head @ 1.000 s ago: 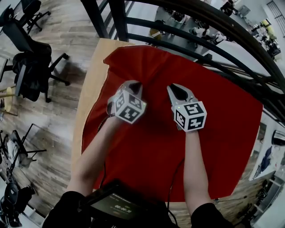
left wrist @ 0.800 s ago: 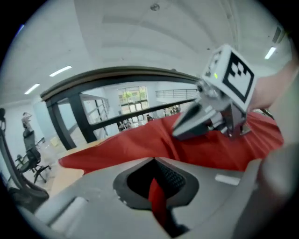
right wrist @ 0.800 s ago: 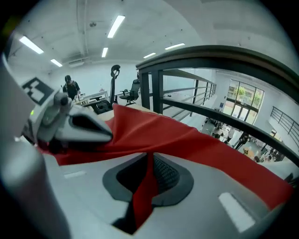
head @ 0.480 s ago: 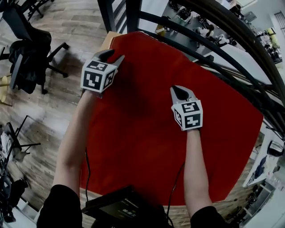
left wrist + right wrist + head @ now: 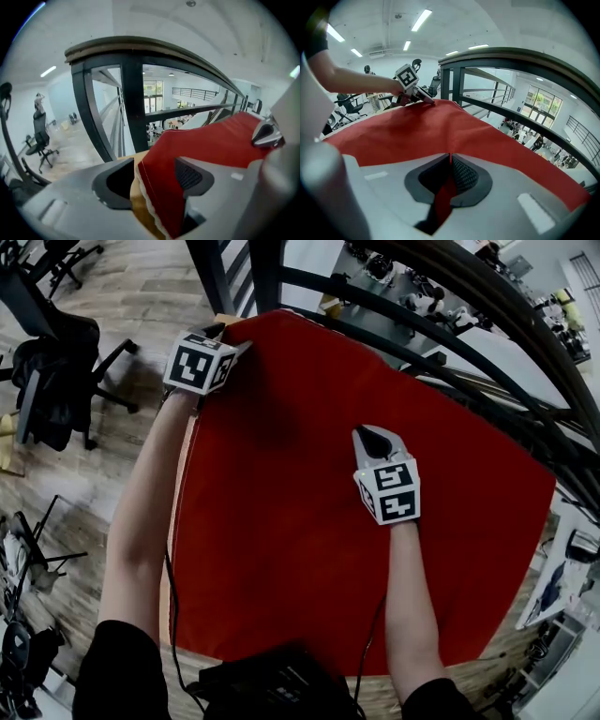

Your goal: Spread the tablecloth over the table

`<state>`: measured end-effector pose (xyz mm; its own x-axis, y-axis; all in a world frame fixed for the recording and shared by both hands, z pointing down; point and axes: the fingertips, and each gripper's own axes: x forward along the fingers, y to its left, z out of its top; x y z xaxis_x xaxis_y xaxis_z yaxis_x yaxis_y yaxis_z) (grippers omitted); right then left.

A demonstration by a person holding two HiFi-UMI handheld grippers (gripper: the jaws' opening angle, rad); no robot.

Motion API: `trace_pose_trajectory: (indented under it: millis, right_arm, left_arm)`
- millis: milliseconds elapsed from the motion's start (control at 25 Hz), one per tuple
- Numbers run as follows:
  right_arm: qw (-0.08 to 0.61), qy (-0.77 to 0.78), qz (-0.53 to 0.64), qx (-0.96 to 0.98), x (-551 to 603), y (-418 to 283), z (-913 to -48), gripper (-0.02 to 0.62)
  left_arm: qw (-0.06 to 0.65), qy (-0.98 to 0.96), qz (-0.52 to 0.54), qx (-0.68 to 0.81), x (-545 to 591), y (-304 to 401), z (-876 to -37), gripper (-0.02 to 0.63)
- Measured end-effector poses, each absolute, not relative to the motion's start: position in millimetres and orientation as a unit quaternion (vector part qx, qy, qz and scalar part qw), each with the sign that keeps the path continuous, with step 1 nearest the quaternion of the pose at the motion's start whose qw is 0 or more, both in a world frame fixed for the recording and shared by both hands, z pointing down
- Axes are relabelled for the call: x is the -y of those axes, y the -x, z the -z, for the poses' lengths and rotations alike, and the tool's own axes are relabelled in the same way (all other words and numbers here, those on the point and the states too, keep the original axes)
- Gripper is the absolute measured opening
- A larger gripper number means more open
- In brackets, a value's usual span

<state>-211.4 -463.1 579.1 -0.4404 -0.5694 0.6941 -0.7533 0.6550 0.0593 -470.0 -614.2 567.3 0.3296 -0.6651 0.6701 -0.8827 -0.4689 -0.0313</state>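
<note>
**A:** What is being shown in the head view?

**B:** The tablecloth [image 5: 309, 521] is lying nearly flat. Its far corner is being met by the left gripper [image 5: 227, 338], and its middle by the right gripper [image 5: 373, 439].

**A:** The left gripper view?

**B:** The fingers have just been opening and are released. The corner is lying loose between them on the table [image 5: 139, 206]. Withdrawing without snagging it seems advisable.

**A:** The right gripper view?

**B:** A fold is being pinched between fingers that have just been closing. A gentle outward pull is probably needed.

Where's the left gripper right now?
Head view, upper left: the left gripper sits at the far-left corner of the red tablecloth, near the black railing. Its jaws have just been opening, with the cloth edge between them.
</note>
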Motion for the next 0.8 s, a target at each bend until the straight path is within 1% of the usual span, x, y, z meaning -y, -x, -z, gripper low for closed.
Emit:
trace_pose_trajectory:
  millis: [80,120,160,200,280,320,360,400,440,520,600,640,680,720,760,800]
  right_arm:
    - [0.352,-0.397,-0.131,0.837,463,210,-579,0.021]
    - [0.352,-0.398,-0.131,0.837,462,210,-579,0.021]
    - [0.352,-0.399,-0.131,0.837,462,210,-578,0.021]
    - [0.351,-0.399,-0.130,0.837,461,211,-577,0.021]
    - [0.347,-0.399,-0.128,0.839,462,212,-575,0.021]
    - [0.347,-0.398,-0.129,0.839,463,212,-575,0.021]
    - [0.348,-0.397,-0.131,0.839,464,211,-575,0.021]
    - [0.349,-0.397,-0.135,0.838,465,210,-575,0.021]
    - [0.348,-0.397,-0.140,0.837,466,210,-575,0.021]
    - [0.345,-0.398,-0.147,0.837,466,211,-576,0.021]
    - [0.345,-0.398,-0.145,0.838,466,213,-577,0.021]
    - [0.345,-0.399,-0.143,0.838,466,213,-577,0.021]
    - [0.343,-0.400,-0.141,0.838,466,213,-576,0.021]
    - [0.342,-0.401,-0.140,0.838,466,213,-575,0.021]
    - [0.340,-0.402,-0.140,0.839,465,213,-575,0.021]
    - [0.339,-0.402,-0.142,0.839,465,213,-574,0.021]
  left_arm:
    - [0.170,-0.802,-0.326,0.470,621,467,-566,0.259]
    - [0.161,-0.807,-0.330,0.462,621,463,-564,0.174]
    - [0.129,-0.814,-0.334,0.456,617,455,-557,0.037]
    - [0.068,-0.823,-0.343,0.448,608,441,-547,0.012]
    - [-0.072,-0.837,-0.370,0.396,566,397,-536,0.013]
    - [-0.113,-0.843,-0.382,0.361,539,373,-539,0.056]
    - [-0.123,-0.852,-0.385,0.334,516,355,-545,0.203]
    - [-0.108,-0.863,-0.376,0.321,500,343,-552,0.285]
    - [-0.080,-0.873,-0.358,0.322,493,338,-555,0.309]
    - [-0.044,-0.875,-0.336,0.344,497,340,-554,0.316]
    - [-0.057,-0.867,-0.353,0.347,507,343,-556,0.317]
    - [-0.070,-0.865,-0.366,0.336,509,340,-559,0.276]
    - [-0.079,-0.864,-0.378,0.323,509,337,-562,0.259]
    - [-0.080,-0.864,-0.388,0.311,510,335,-565,0.257]
    - [-0.071,-0.865,-0.393,0.303,511,334,-568,0.226]
    - [-0.051,-0.867,-0.393,0.303,514,336,-570,0.170]
